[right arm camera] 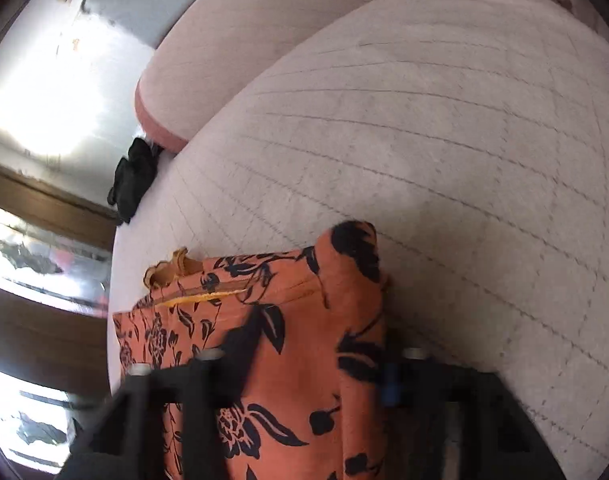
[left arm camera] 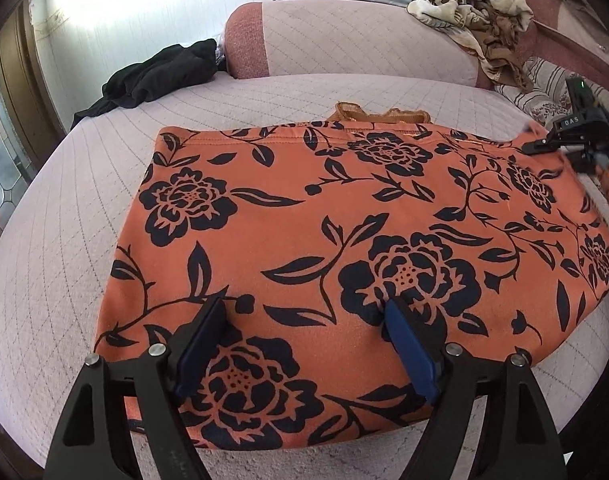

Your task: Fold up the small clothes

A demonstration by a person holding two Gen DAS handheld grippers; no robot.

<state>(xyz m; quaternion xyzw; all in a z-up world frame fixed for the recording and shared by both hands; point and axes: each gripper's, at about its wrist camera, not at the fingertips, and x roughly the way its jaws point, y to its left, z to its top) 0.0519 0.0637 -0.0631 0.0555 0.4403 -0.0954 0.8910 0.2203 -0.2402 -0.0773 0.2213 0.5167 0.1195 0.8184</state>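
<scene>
Folding the orange flowered cloth on the bed

The bed (left arm camera: 44, 240) carries the orange cloth (left arm camera: 324, 220), spread flat in its middle. Right gripper (right arm camera: 312, 376) pinches the cloth's far right corner; lift slowly. Left gripper (left arm camera: 300, 344) stands wide over the near edge, holding nothing.

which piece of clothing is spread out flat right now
The orange flowered garment on the bed; the black clothes and the beige pile lie crumpled.

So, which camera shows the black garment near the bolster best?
The left wrist view: the black garment lies sharp and whole beside the bolster. The right wrist view shows it small, tilted and blurred.
</scene>
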